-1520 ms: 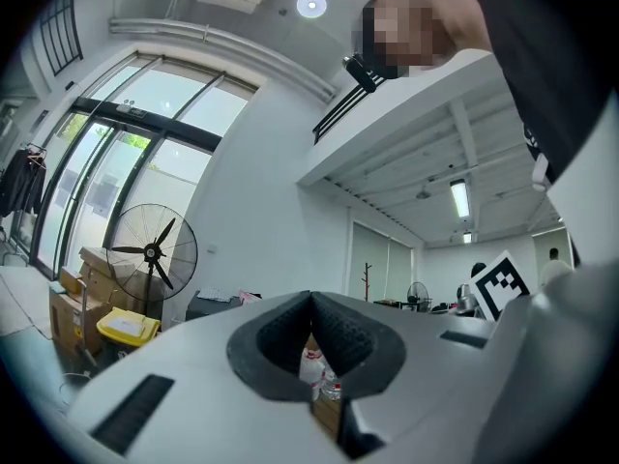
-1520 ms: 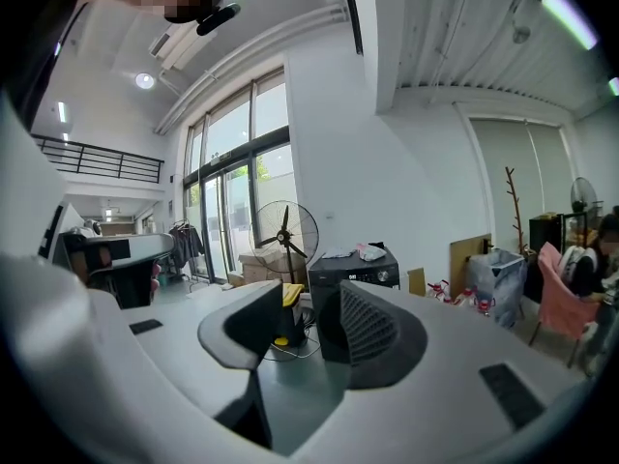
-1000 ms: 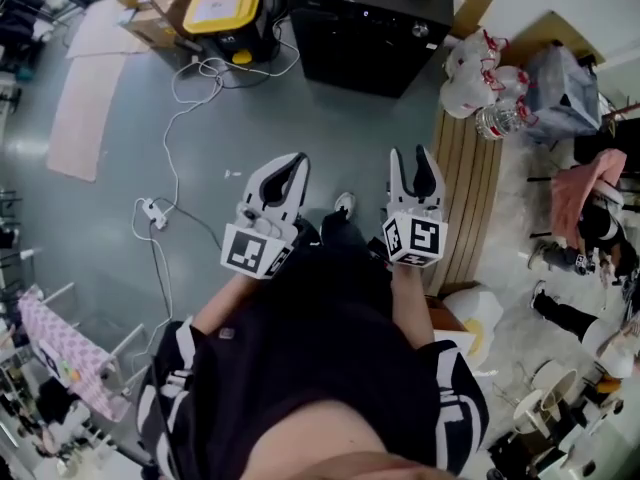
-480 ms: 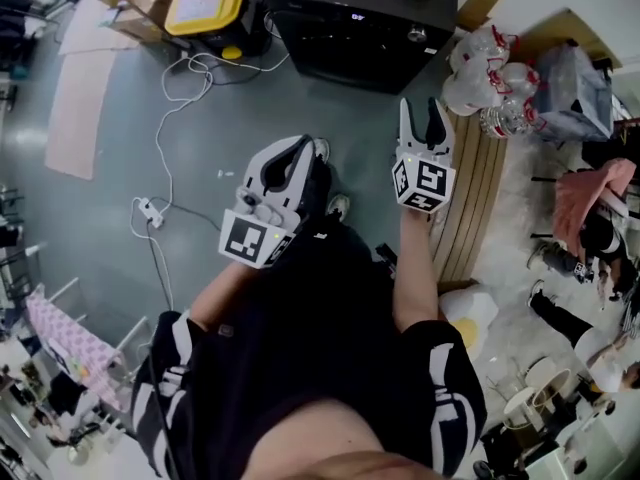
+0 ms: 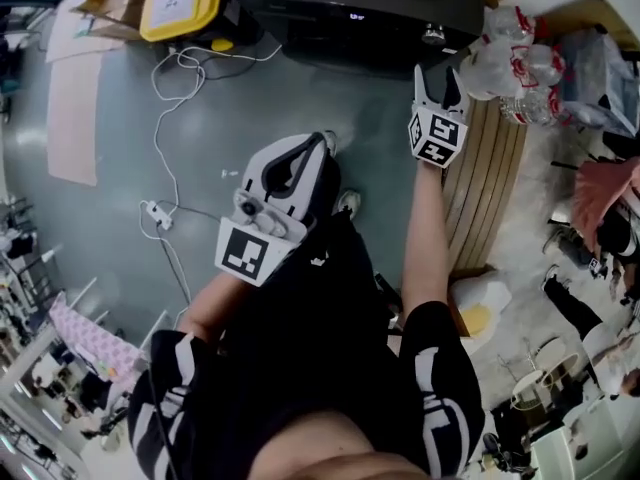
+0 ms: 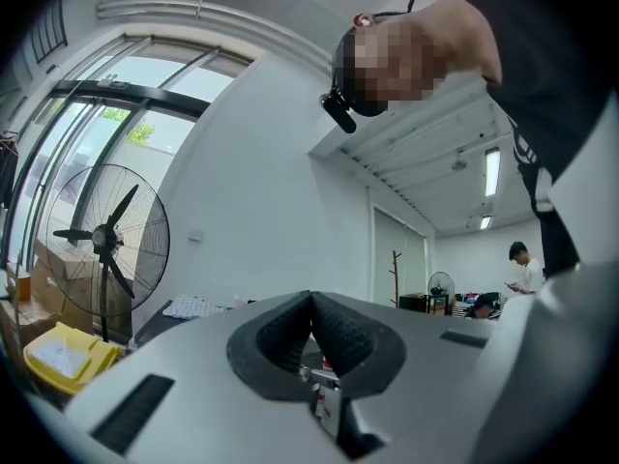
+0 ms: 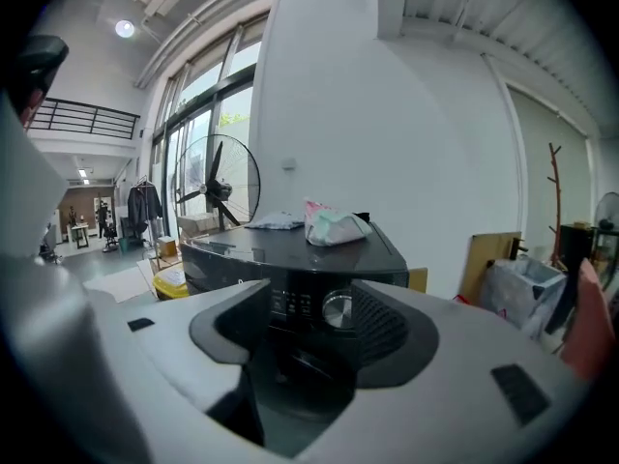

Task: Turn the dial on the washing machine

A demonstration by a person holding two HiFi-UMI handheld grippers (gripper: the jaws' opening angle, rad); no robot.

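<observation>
The workshop has a bare grey floor (image 5: 100, 268) crossed by a white cable (image 5: 160, 118), and the black washing machine (image 5: 350, 3) stands at its far edge. The machine's silver dial (image 7: 337, 309) sits at the right end of the front panel. Its axis points out at the right gripper (image 5: 436, 72), which is near the dial but apart from it. That gripper's jaws are opening with nothing between them. The left gripper (image 6: 311, 307), jaws together and empty, hangs well back, so the right is nearer.

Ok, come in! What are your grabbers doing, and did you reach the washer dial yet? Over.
Left gripper shut, empty. Right gripper jaws opening, empty, aimed at dial, short of it. Nothing blocking.
</observation>
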